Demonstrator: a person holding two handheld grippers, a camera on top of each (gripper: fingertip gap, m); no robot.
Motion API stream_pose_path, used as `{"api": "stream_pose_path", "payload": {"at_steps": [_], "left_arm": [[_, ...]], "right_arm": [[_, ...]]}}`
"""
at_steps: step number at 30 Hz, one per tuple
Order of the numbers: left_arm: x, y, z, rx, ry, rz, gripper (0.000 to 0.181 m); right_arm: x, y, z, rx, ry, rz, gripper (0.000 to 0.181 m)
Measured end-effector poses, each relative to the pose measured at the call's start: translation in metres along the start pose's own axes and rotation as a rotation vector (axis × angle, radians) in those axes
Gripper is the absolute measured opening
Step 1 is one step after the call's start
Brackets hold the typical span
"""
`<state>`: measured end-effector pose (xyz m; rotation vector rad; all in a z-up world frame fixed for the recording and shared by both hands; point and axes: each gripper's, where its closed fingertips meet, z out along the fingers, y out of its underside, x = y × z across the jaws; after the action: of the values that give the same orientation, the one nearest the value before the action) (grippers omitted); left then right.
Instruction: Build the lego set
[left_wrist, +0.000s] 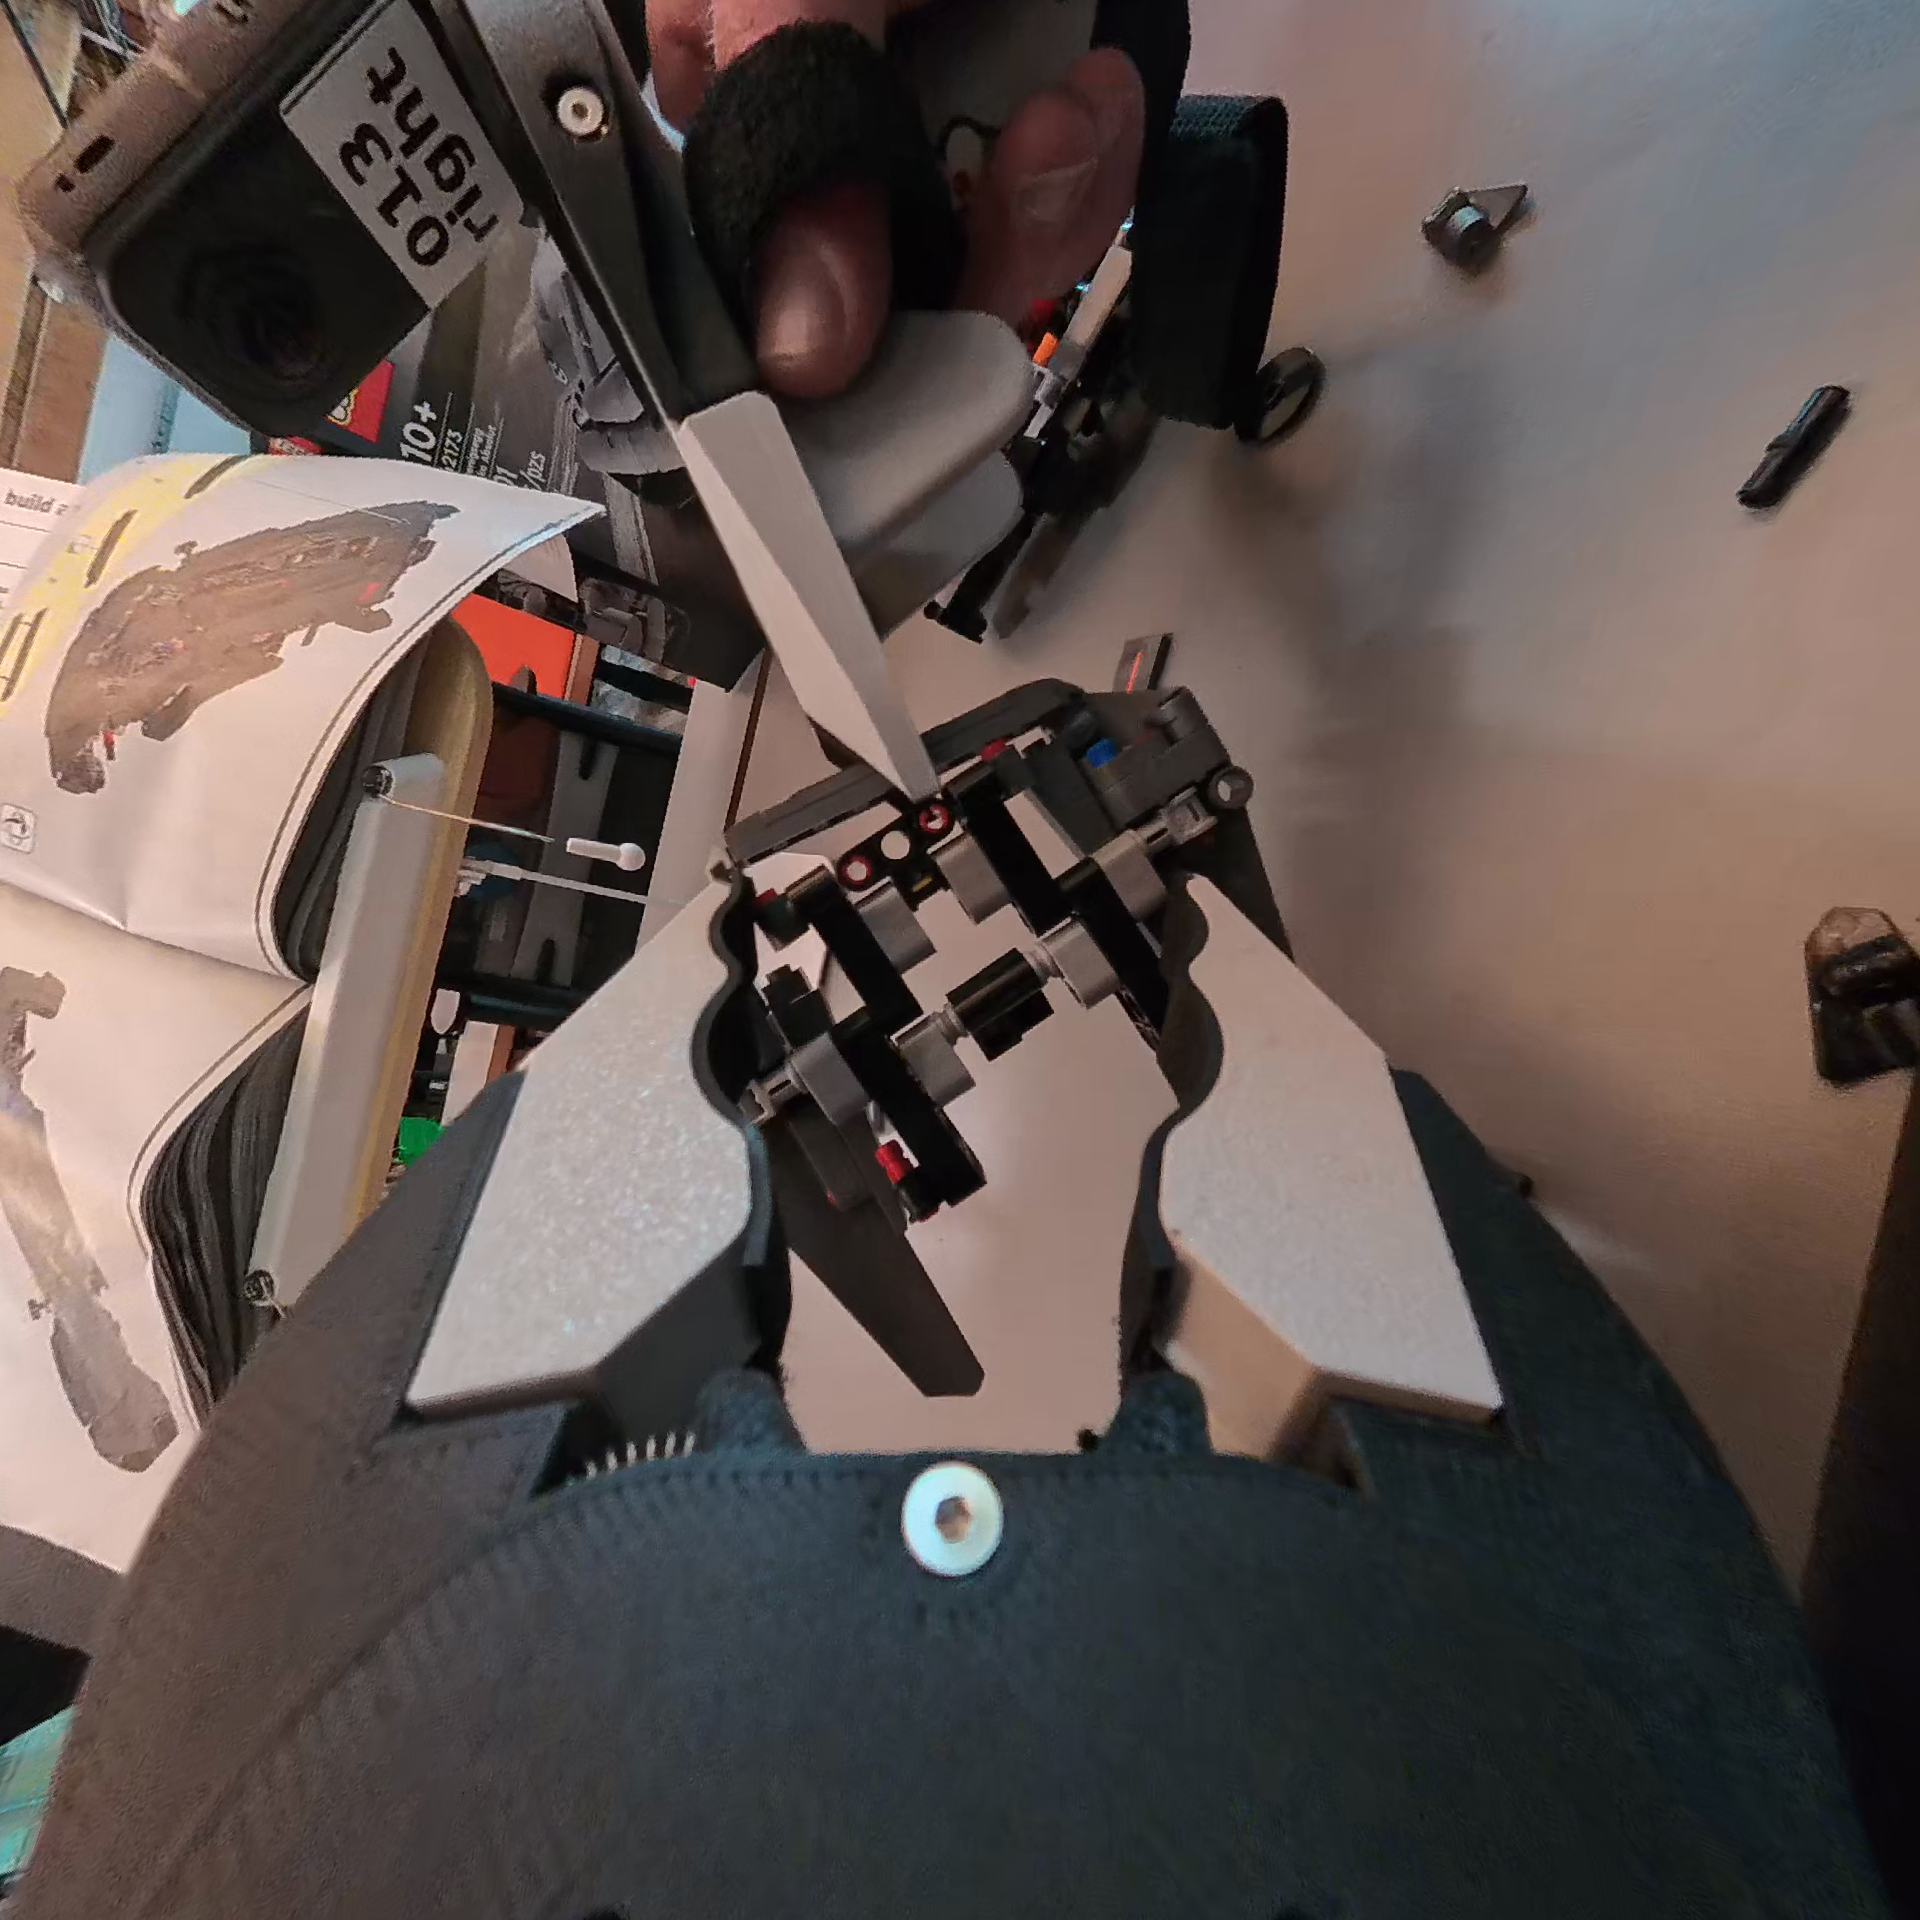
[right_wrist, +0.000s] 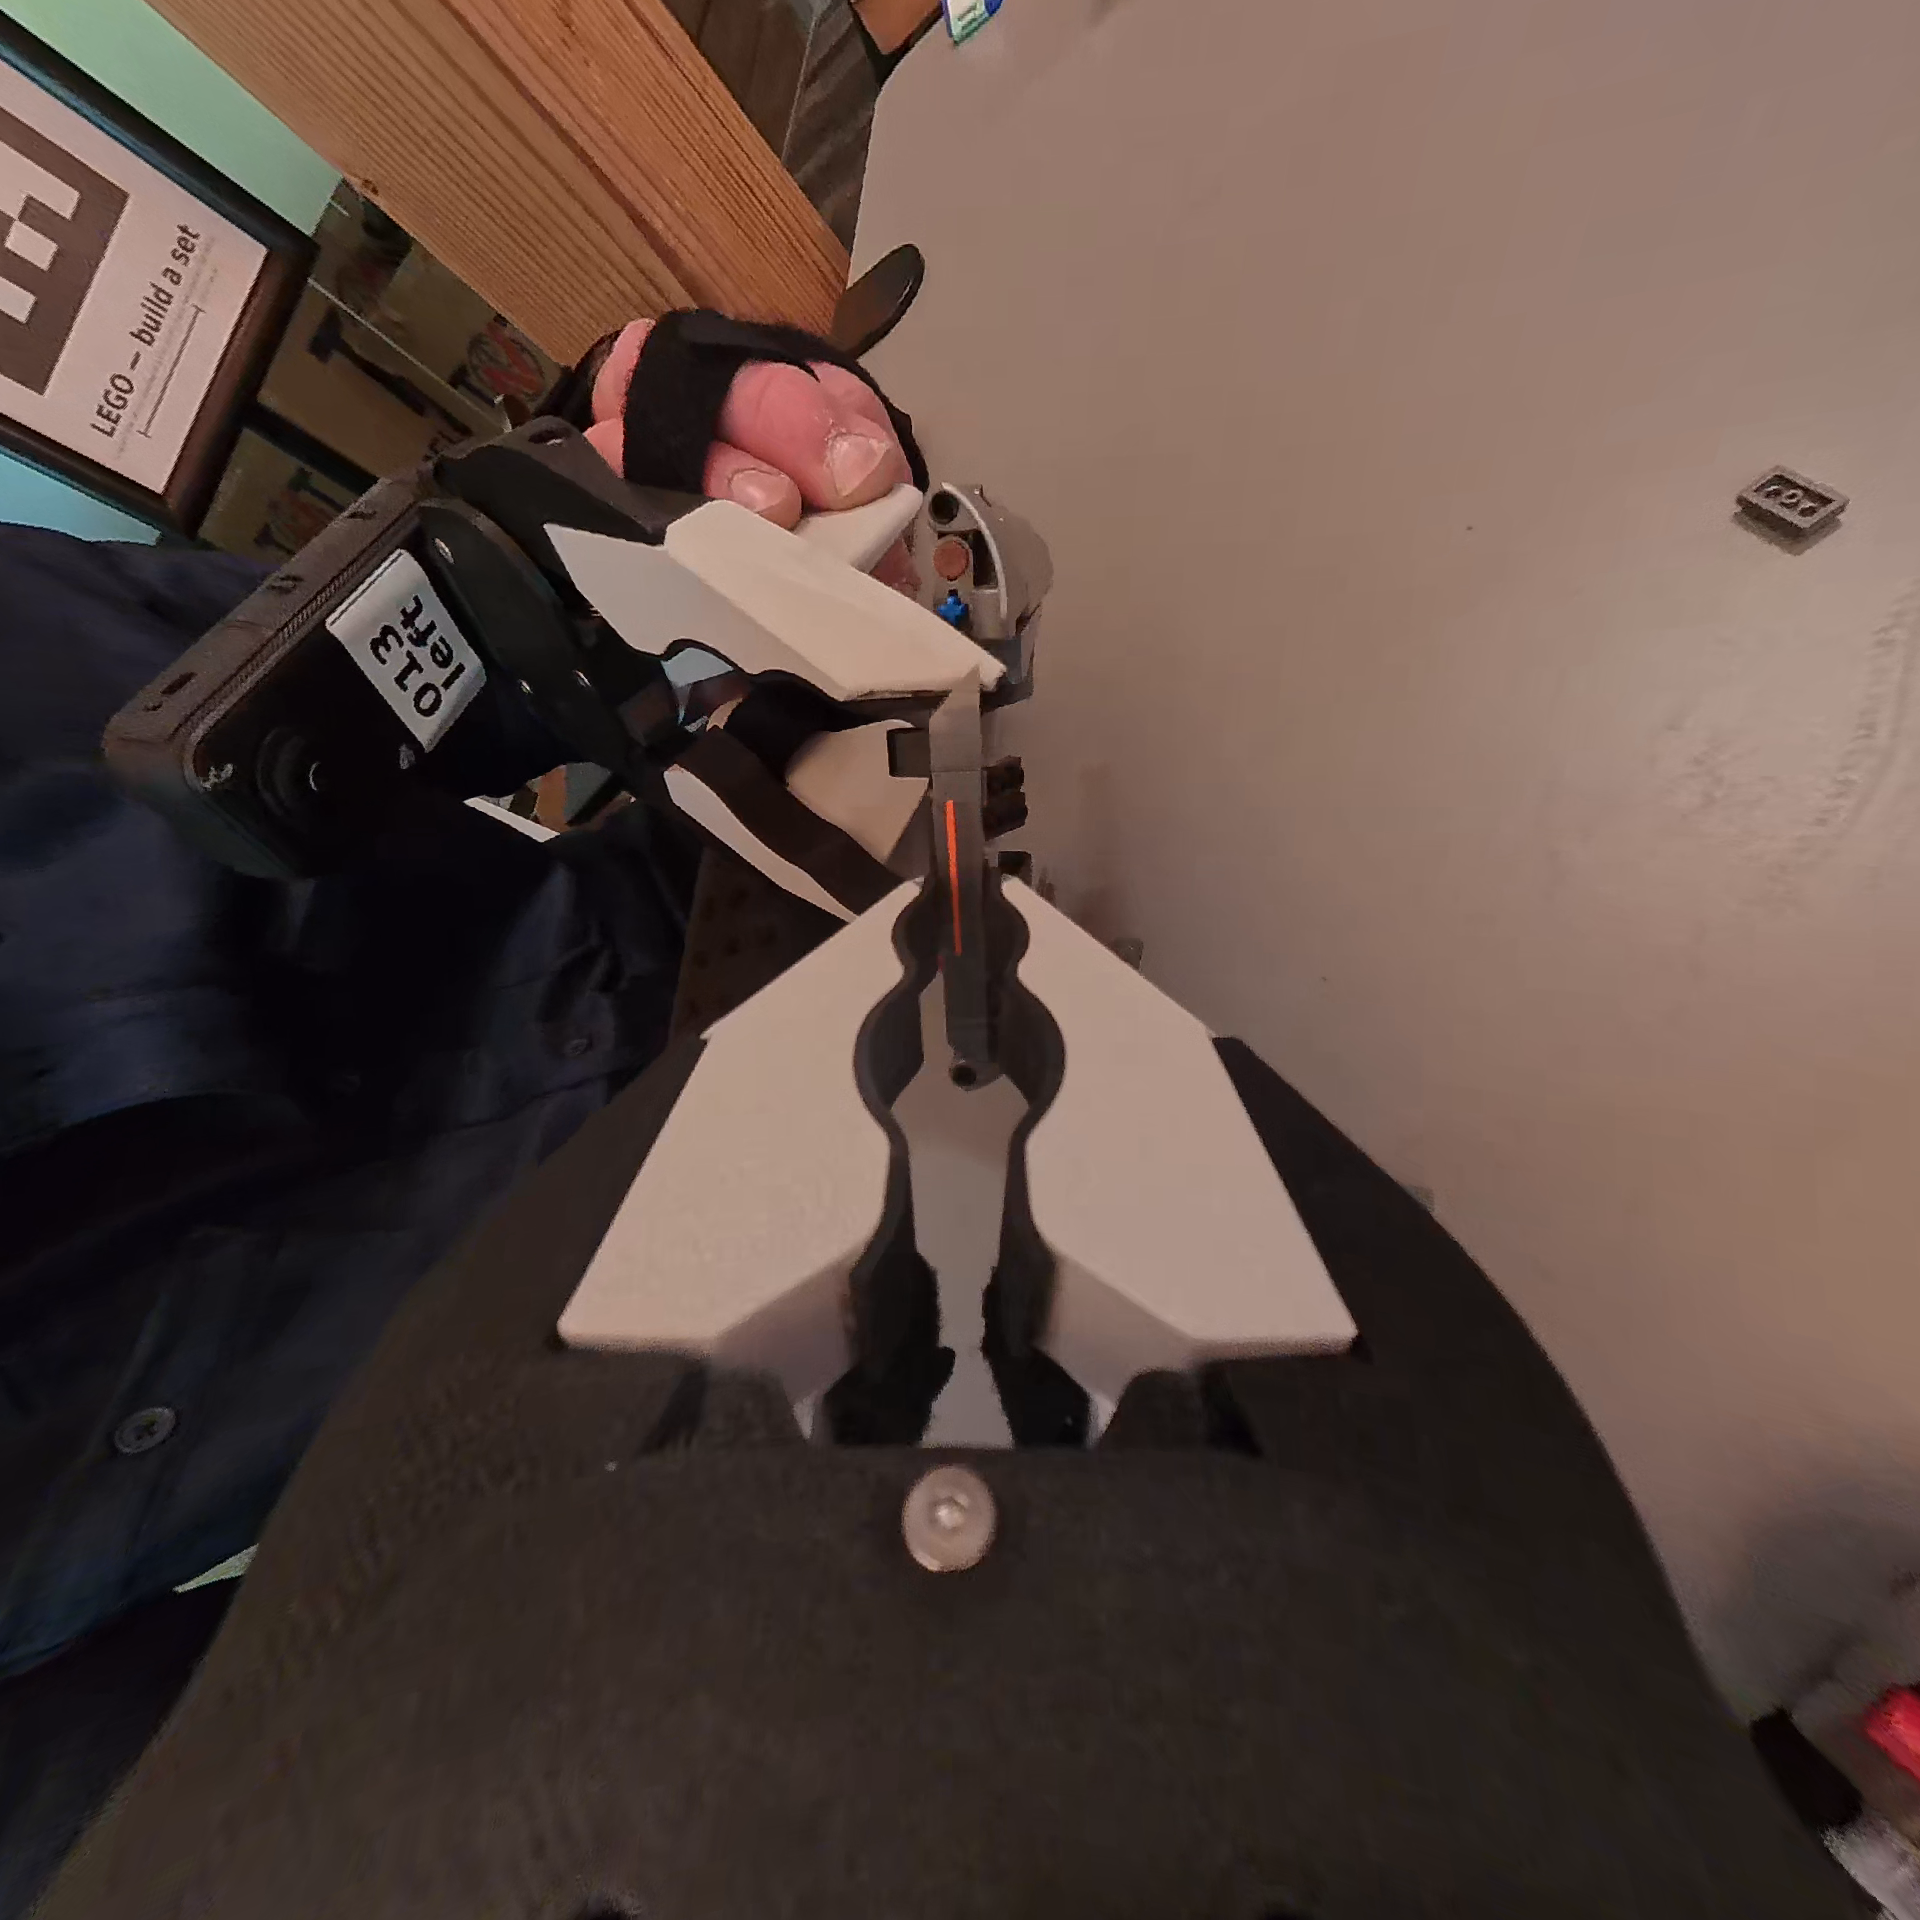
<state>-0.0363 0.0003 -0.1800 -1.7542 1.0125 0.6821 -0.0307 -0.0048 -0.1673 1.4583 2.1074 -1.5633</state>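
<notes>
My left gripper (left_wrist: 961, 914) is shut on a Lego assembly (left_wrist: 997, 935) of black and grey beams, axles and red pins, held above the pale table (left_wrist: 1558, 779). A long dark panel (left_wrist: 883, 1278) of the assembly points back toward the camera. My right gripper (left_wrist: 920, 790) comes in from the upper left, its tip at the red pin holes (left_wrist: 932, 819). In the right wrist view my right gripper (right_wrist: 961, 904) is nearly closed around a thin dark grey strip with an orange stripe (right_wrist: 954, 873). The strip runs up to the assembly (right_wrist: 982, 582) held in the left gripper (right_wrist: 956, 717).
An open instruction booklet (left_wrist: 208, 727) and the set's box (left_wrist: 468, 436) stand at the left. A partial build with a wheel (left_wrist: 1283, 395) lies behind. Loose parts lie on the table: (left_wrist: 1475, 218), (left_wrist: 1792, 447), (left_wrist: 1860, 997). A small grey plate (right_wrist: 1789, 509) lies at the right. Less than 4 cm separates the two grippers' tips. The small grey plate (right_wrist: 1789, 509) is about 15 cm from both grippers' fingertips.
</notes>
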Motion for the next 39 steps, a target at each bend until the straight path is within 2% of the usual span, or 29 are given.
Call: {"api": "stream_pose_path", "payload": {"at_steps": [6, 14, 19, 28, 30, 33, 35, 39], "left_arm": [[0.003, 0.000, 0.000, 0.014, 0.024, -0.003, 0.077], [0.014, 0.000, 0.001, 0.062, 0.147, -0.068, 0.076], [0.024, 0.005, 0.006, 0.064, 0.241, -0.108, 0.076], [0.032, 0.016, 0.014, 0.047, 0.325, -0.167, 0.076], [0.039, 0.019, 0.015, 0.037, 0.361, -0.161, 0.068], [0.044, 0.024, 0.018, 0.019, 0.391, -0.179, 0.066], [0.041, 0.027, 0.020, 0.013, 0.386, -0.200, 0.056], [0.039, 0.032, 0.022, -0.004, 0.396, -0.263, 0.059]], "right_arm": [[0.001, 0.003, 0.002, -0.006, -0.017, 0.014, 0.005], [0.004, 0.011, 0.005, -0.034, -0.029, 0.041, 0.005], [0.013, 0.017, 0.008, -0.047, -0.016, 0.078, 0.005], [0.030, 0.026, 0.015, -0.070, 0.013, 0.141, 0.006], [0.036, 0.030, 0.017, -0.086, 0.041, 0.153, 0.006], [0.042, 0.033, 0.019, -0.110, 0.082, 0.154, 0.006], [0.045, 0.034, 0.020, -0.117, 0.111, 0.153, 0.005], [0.050, 0.035, 0.018, -0.122, 0.153, 0.160, 0.006]]}}
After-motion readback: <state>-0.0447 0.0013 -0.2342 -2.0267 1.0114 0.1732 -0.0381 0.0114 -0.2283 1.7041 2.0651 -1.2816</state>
